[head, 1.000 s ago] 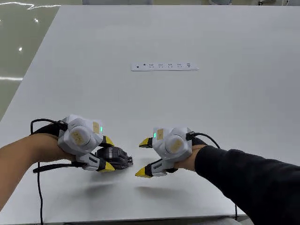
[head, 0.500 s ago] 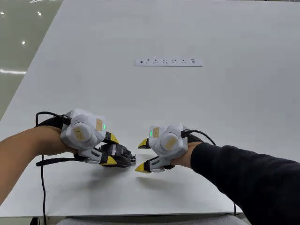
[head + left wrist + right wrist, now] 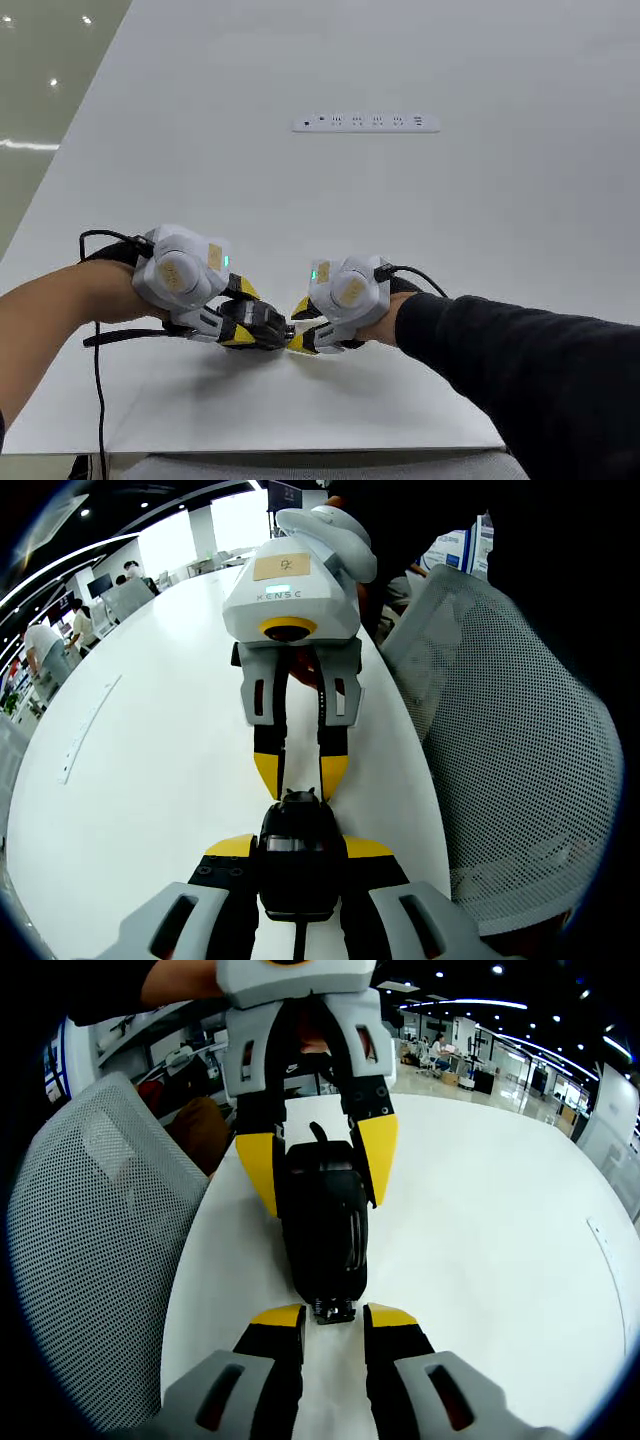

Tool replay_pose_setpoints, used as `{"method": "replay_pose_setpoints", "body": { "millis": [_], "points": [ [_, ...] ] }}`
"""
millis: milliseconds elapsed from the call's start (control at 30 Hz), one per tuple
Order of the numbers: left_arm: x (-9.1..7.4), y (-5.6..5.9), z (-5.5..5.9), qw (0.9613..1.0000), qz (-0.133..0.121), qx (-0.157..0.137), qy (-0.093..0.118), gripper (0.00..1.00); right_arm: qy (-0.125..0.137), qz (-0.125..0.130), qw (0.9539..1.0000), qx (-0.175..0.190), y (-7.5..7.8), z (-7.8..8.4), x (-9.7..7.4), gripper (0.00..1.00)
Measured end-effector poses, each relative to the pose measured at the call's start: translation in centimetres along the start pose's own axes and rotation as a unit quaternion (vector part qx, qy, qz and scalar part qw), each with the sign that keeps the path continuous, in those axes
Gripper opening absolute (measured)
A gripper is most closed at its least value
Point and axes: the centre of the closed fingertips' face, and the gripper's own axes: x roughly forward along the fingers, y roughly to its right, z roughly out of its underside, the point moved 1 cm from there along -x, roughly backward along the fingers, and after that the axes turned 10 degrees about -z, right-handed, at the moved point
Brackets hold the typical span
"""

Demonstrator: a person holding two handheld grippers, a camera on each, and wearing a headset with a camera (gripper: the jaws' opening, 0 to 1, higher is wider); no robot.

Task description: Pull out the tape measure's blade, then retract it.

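Since the earlier frame, the right gripper has closed in from well apart to the tape measure. The left gripper clamps the case near the front edge of the tabletop. The right fingers stand narrow either side of the blade hook, not visibly pinching it. No blade is drawn out, so pull-out and retraction both remain.

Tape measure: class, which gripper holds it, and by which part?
The left gripper clamps the tape measure by the sides of its black case. The right gripper sits astride the blade hook; whether it grips cannot be told.
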Motion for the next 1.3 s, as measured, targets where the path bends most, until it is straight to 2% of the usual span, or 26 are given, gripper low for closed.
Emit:
{"method": "replay_pose_setpoints", "body": {
  "millis": [200, 233, 267, 333, 633, 667, 867, 1300],
  "points": [
    [0.1, 0.1, -0.1, 1.0000, -0.002, 0.001, -0.006, 0.27, -0.005, -0.004, 1.0000, -0.003, 0.0, 0.0, 0.4, 0.14],
    [0.2, 0.1, -0.1, 0.9999, -0.002, 0.004, -0.010, 0.28, -0.011, 0.002, 0.9999, -0.013, 0.2, 0.1, 0.5, 0.13],
    [0.2, 0.1, -0.1, 0.9999, -0.001, 0.004, -0.012, 0.28, -0.014, -0.004, 0.9994, -0.030, 0.1, 0.1, 0.7, 0.12],
    [0.2, 0.0, 0.0, 0.9999, 0.000, 0.004, -0.017, 0.28, -0.009, -0.006, 0.9998, -0.015, 0.1, 0.1, 0.5, 0.11],
    [0.2, -0.1, 0.0, 0.9998, 0.002, 0.001, -0.020, 0.27, -0.010, -0.005, 0.9997, -0.020, 0.0, 0.2, 0.5, 0.09],
    [0.3, -0.2, 0.1, 0.9996, 0.005, 0.000, -0.028, 0.27, -0.008, -0.001, 0.9999, -0.012, -0.1, 0.4, 0.3, 0.09],
    [0.4, 0.0, 0.1, 0.9994, 0.009, -0.009, -0.033, 0.28, -0.014, 0.001, 0.9997, -0.020, -0.3, 0.5, 0.2, 0.09],
    [0.6, 0.1, 0.2, 0.9996, 0.003, -0.014, -0.026, 0.27, -0.021, -0.001, 0.9997, -0.015, -0.4, 1.2, -0.4, 0.09]
  ]
}}
